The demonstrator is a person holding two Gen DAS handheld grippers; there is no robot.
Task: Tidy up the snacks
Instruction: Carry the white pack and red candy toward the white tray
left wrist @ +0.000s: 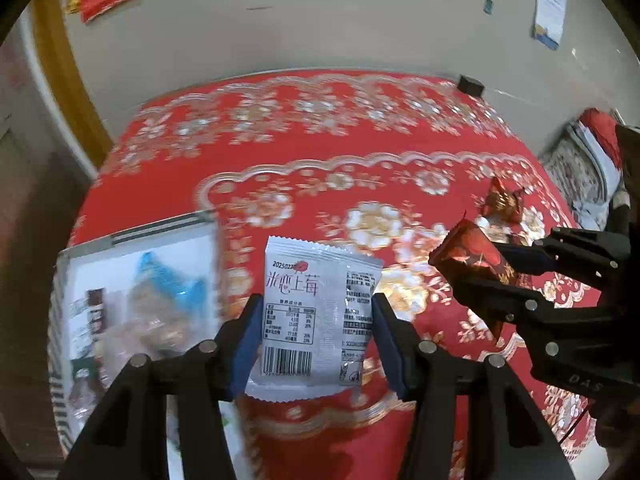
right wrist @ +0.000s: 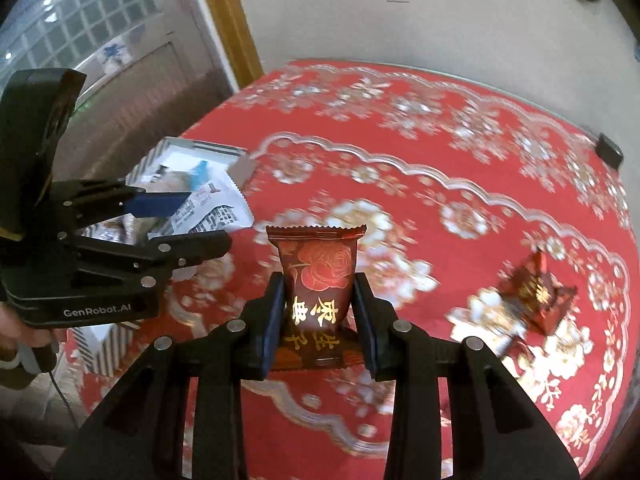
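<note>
Counter (right wrist: 460, 128) under a red cloth with gold and white floral print, carrying the work area. At its left edge, a white striped box (left wrist: 120, 240) already holding several wrapped snacks, contents blurred and not identifiable. Judged to be mid-transfer: two snacks lifted clear of the cloth, neither yet deposited. Left gripper (left wrist: 316, 324) closed on the sides of a white sachet (left wrist: 320, 312), held upright just beside the box's right wall. Right gripper (right wrist: 319, 312) clamped on a dark red rose-print packet (right wrist: 316, 280), held above the middle of the counter, well apart from the box. One more dark red packet (right wrist: 532, 292) lying on the cloth to the right, not yet collected. Next move, as judged: swing of the sachet left over the box opening and release there, then the same for the rose-print packet; clearance needed between the two grippers, now near each other, and care that the light sachet does not catch on the box wall. Legible writing: "GenRobot.AI" on the left gripper body in the right wrist view; part-lettering "DAS" on the right gripper body in the left wrist view; date stamp beginning "202502" on the sachet, pink Chinese title, nutrition table and barcode below; gold Chinese characters on the rose-print packet, seen inverted, not read with confidence.
</note>
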